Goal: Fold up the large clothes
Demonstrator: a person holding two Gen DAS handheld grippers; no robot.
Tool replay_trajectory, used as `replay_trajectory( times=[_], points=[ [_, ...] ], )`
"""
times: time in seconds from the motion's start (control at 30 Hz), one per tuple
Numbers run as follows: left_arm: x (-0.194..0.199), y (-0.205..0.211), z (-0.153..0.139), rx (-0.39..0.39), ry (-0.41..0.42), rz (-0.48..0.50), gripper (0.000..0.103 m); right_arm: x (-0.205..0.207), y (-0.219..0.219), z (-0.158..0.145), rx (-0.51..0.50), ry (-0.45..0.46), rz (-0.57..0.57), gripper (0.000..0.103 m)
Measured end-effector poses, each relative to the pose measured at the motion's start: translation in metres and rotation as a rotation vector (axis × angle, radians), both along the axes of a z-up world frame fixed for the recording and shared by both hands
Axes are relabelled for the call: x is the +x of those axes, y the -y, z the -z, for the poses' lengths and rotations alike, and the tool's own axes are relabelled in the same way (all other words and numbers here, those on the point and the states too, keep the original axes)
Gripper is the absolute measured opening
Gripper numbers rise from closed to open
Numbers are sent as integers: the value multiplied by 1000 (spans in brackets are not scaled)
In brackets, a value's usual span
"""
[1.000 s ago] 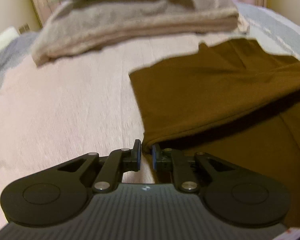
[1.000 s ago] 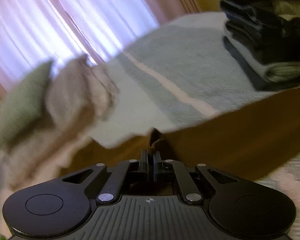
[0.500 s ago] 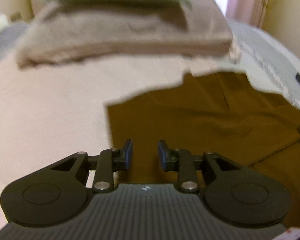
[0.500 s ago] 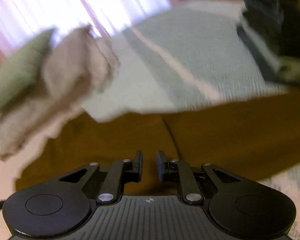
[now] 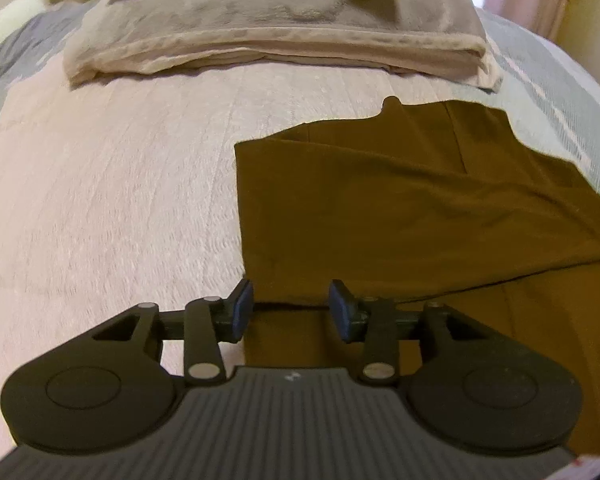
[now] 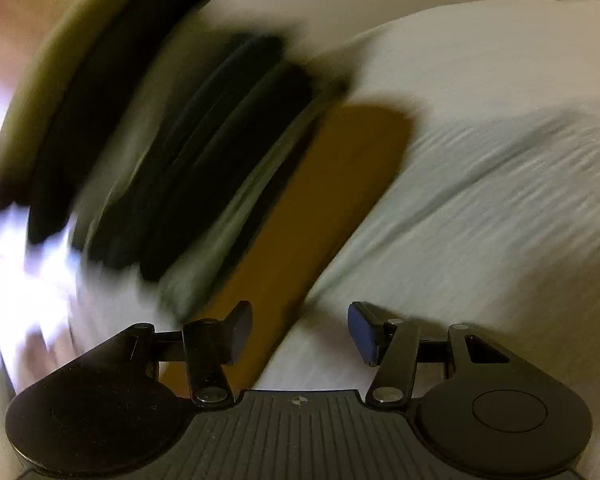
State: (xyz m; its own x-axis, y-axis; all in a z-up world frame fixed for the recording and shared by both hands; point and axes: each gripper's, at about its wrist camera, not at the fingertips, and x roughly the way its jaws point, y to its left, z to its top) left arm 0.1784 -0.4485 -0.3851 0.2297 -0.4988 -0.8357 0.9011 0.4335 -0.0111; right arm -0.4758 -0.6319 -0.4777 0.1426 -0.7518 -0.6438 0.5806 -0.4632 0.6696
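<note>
A brown garment [image 5: 400, 208] lies folded over on the pale pink bedcover [image 5: 108, 200], its folded left edge running straight down toward my left gripper [image 5: 291, 310]. That gripper is open, its blue pads just above the garment's near fold, holding nothing. In the right wrist view, heavily blurred, a strip of the same brown garment [image 6: 324, 208] runs diagonally from the fingers up toward a dark stack. My right gripper [image 6: 300, 330] is open wide and empty, over the garment's edge and the white cover.
A folded beige blanket [image 5: 276, 20] with a green item on top lies across the far side of the bed. A stack of dark folded clothes [image 6: 204, 152] sits left of the brown strip. White textured bedding [image 6: 480, 184] fills the right.
Both grippers let go of the brown garment and opened wide. The garment now lies flat, folded. The right gripper has swung quickly toward the dark stack, blurring its view.
</note>
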Motion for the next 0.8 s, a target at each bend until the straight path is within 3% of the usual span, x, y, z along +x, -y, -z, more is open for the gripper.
replay_trajectory(
  times=[0.1, 0.2, 0.3, 0.33, 0.37, 0.47, 0.6, 0.67, 0.73, 0.8],
  points=[
    [-7, -3, 0, 1, -36, -30, 36, -37, 4, 12, -43, 84, 107, 51],
    [-13, -3, 0, 2, -52, -41, 37, -52, 13, 21, -29, 96, 143, 43],
    [-17, -4, -2, 4, -49, -41, 38, -58, 18, 20, -36, 94, 129, 28],
    [-17, -5, -3, 4, -47, -40, 38, -59, 20, 18, -37, 84, 117, 5],
    [-17, -6, -4, 4, -45, -40, 38, -57, 23, 15, -26, 58, 104, 0],
    [-13, -12, -9, -6, -40, -50, 38, -43, 29, -14, -66, -94, 51, 0],
    [1, -27, -15, -32, -63, -92, 38, 45, 35, -85, -163, -520, -177, 0],
    [10, -36, -17, -43, -79, -116, 38, 109, 32, -116, -240, -669, -303, 0],
    [21, -46, -17, -55, -99, -142, 38, 179, 22, -141, -348, -725, -429, 0],
    [35, -57, -19, -67, -115, -170, 38, 255, 2, -162, -484, -714, -578, 0]
  ],
)
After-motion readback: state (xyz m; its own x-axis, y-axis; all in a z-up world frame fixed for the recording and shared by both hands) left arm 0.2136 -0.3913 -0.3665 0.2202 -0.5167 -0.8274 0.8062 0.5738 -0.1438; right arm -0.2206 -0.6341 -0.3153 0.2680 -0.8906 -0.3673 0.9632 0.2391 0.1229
